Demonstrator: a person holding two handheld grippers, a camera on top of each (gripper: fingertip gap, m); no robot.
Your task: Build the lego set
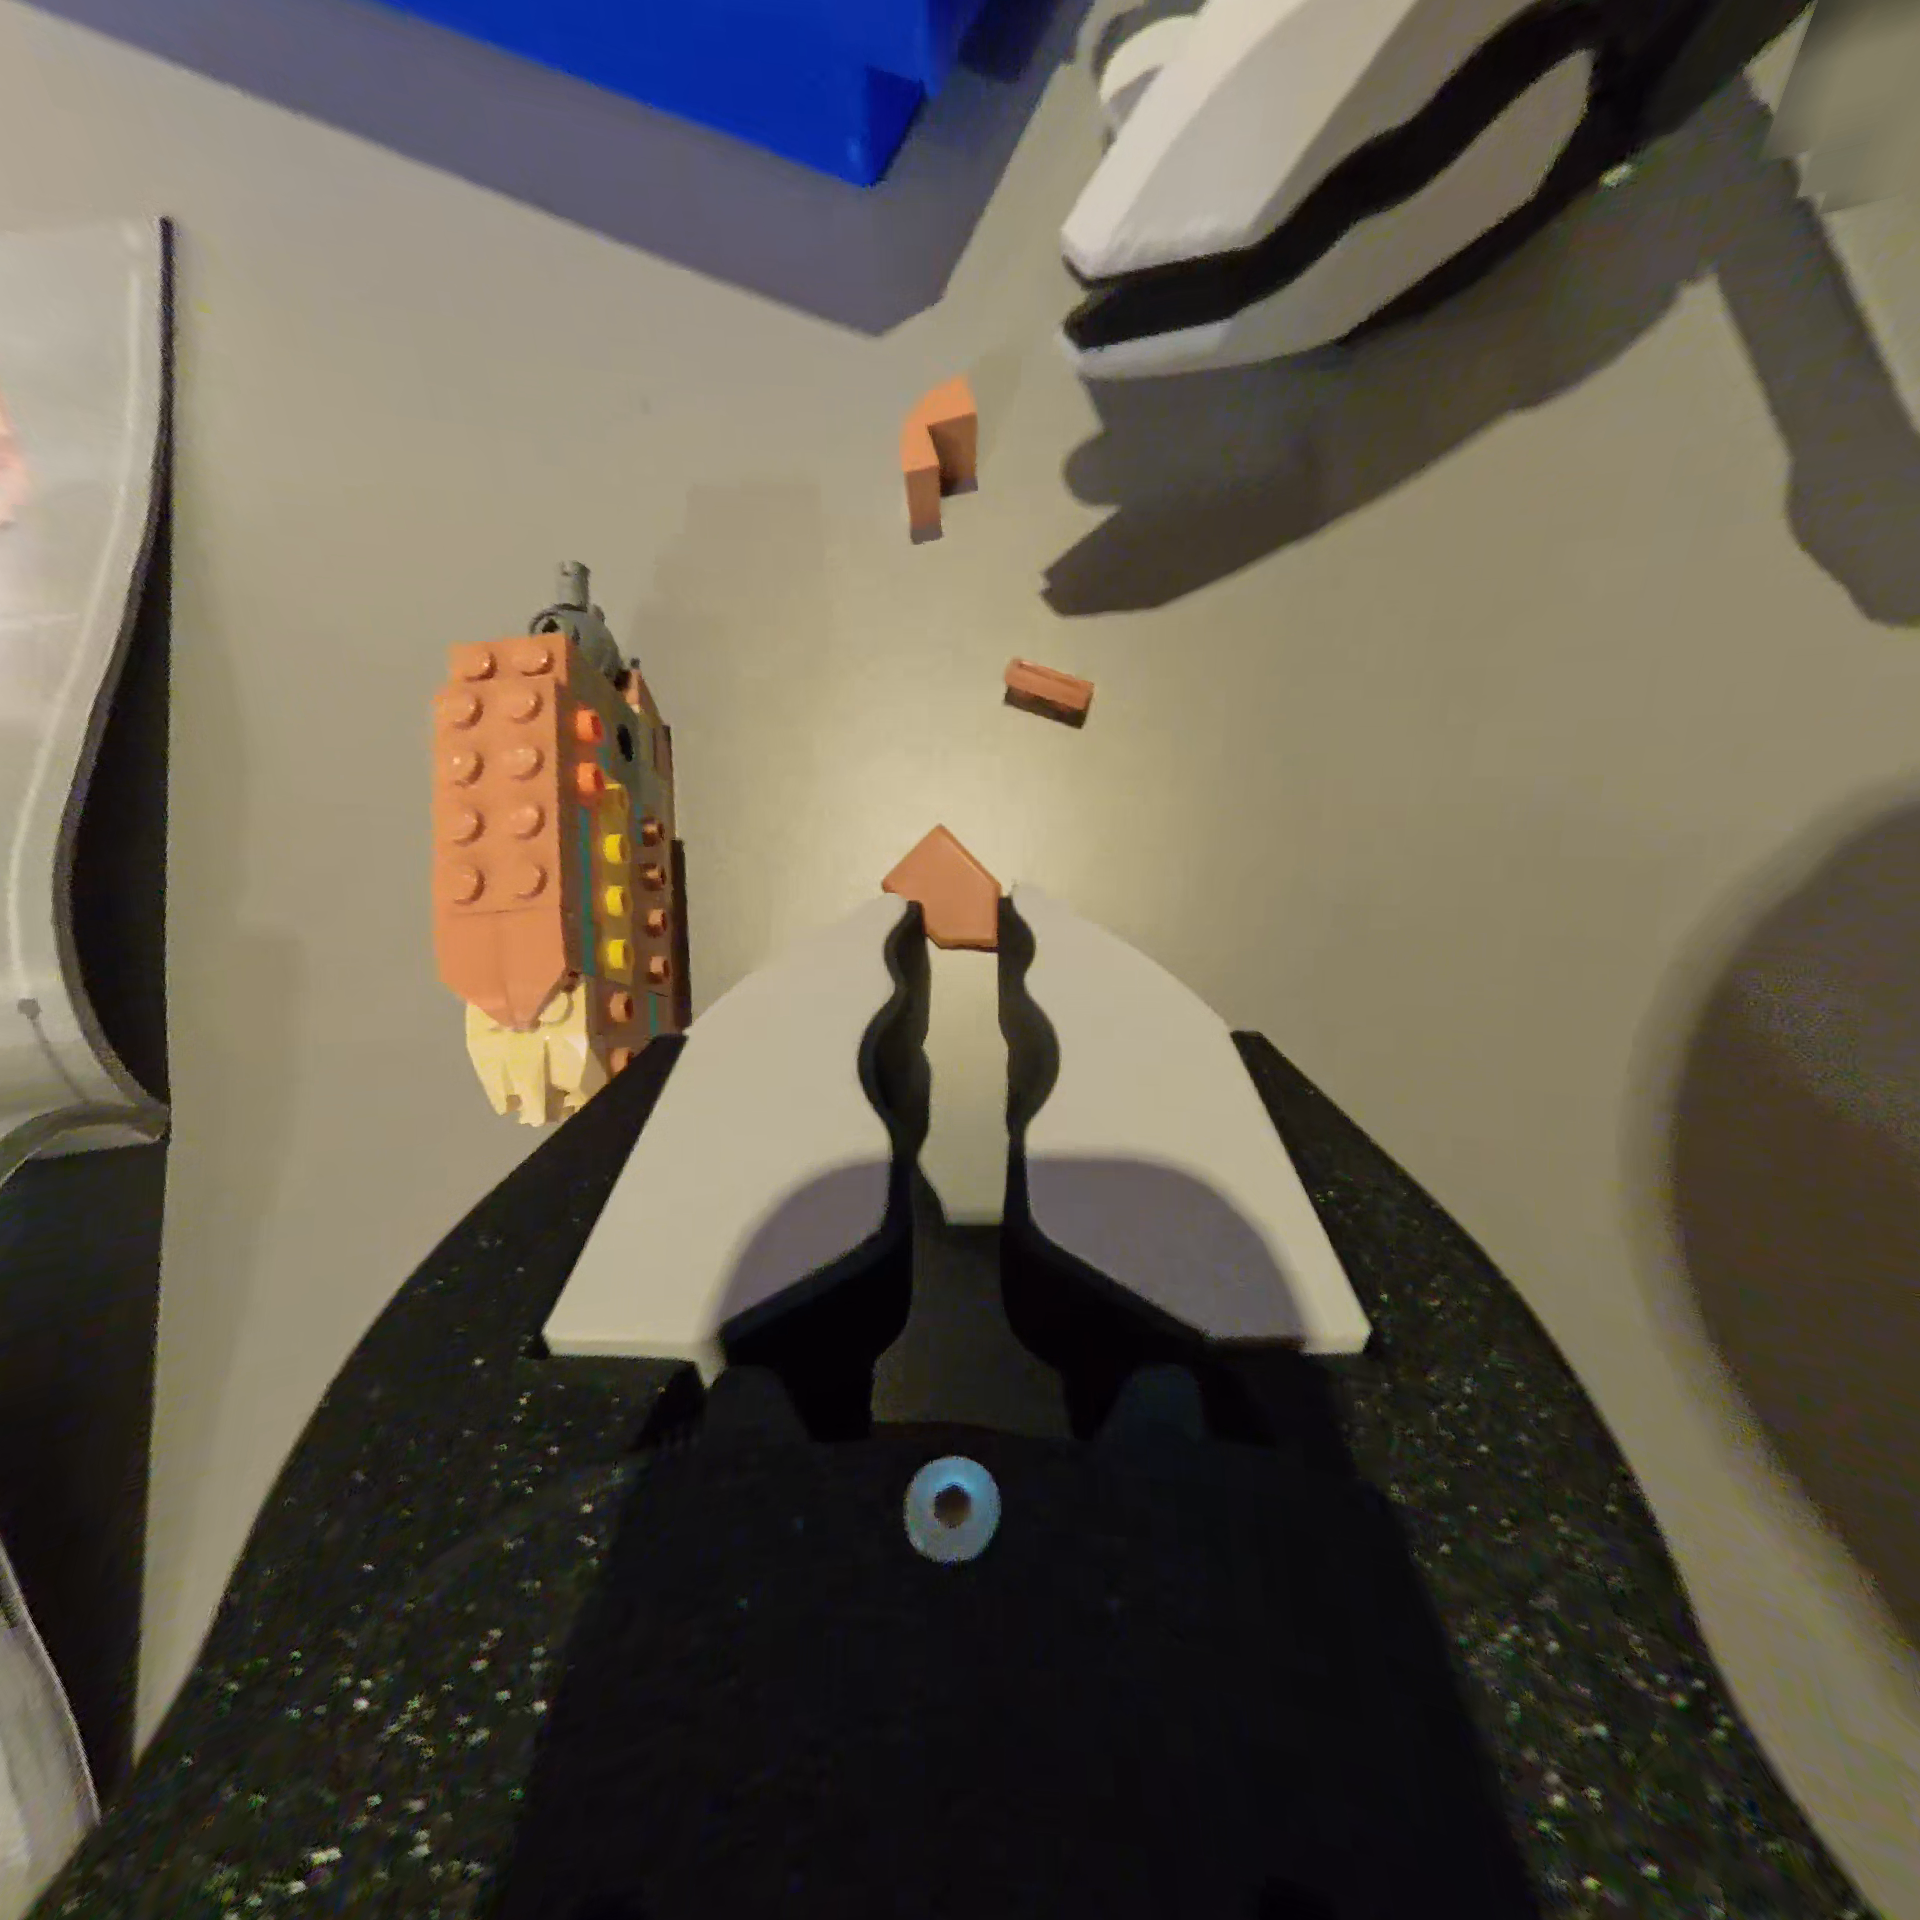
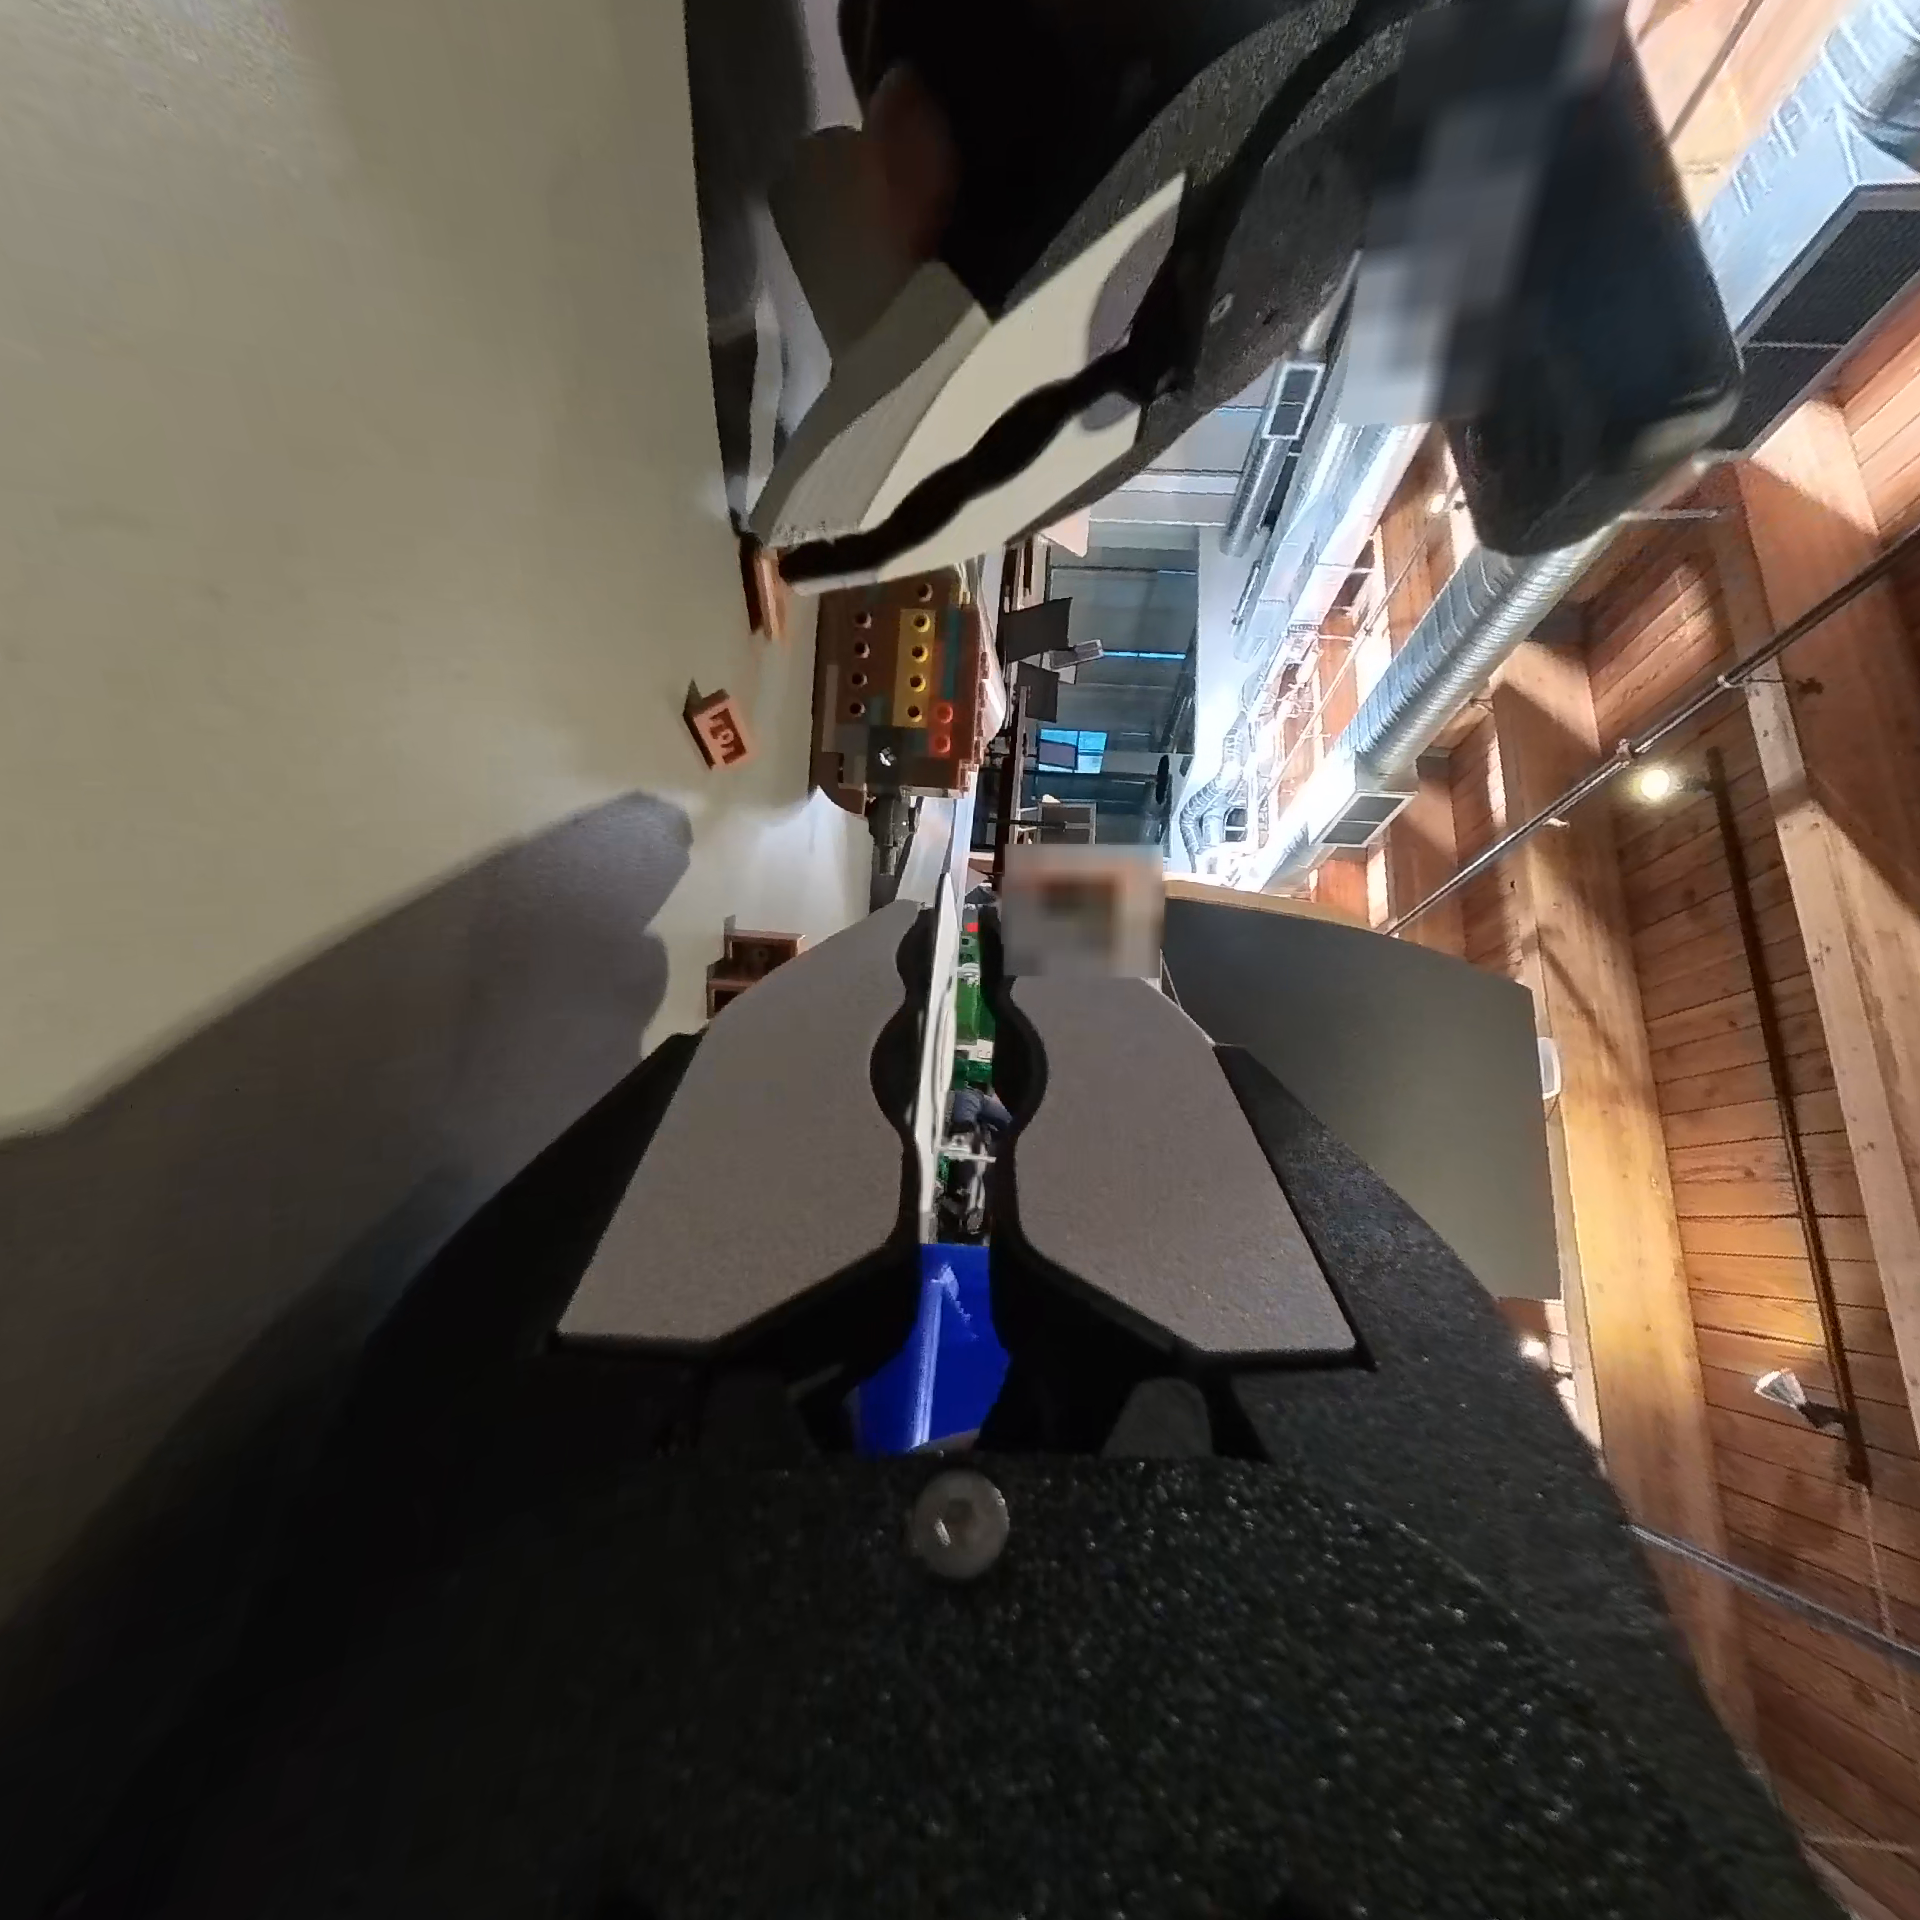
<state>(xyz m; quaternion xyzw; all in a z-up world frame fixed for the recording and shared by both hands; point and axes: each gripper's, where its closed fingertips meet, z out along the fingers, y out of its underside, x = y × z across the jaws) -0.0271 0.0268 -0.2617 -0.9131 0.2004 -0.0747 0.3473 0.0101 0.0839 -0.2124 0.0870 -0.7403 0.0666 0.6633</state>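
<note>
My left gripper (image 1: 956, 904) is shut on a flat brown pointed tile (image 1: 938, 878) that lies on the grey table. To its left lies the part-built lego model (image 1: 545, 831), brown with yellow and orange studs and a cream end. Beyond the tile lie a small brown brick (image 1: 1047, 691) and an angled brown piece (image 1: 940, 447). In the right wrist view the left gripper (image 2: 774, 551) presses its tips on the tile (image 2: 764, 603), beside the model (image 2: 904, 686). My right gripper (image 2: 961, 925) is empty, its jaws a narrow gap apart, hovering past the loose pieces.
A blue bin (image 1: 727, 73) stands at the table's far side. A clear plastic tray (image 1: 73, 623) lies at the left edge. The right gripper (image 1: 1075, 301) hangs above the table at the upper right. Two loose brown pieces (image 2: 720, 732) (image 2: 753, 961) lie near it. The small brown brick (image 1: 1047, 691) lies around 4 cm away from my left fingertips.
</note>
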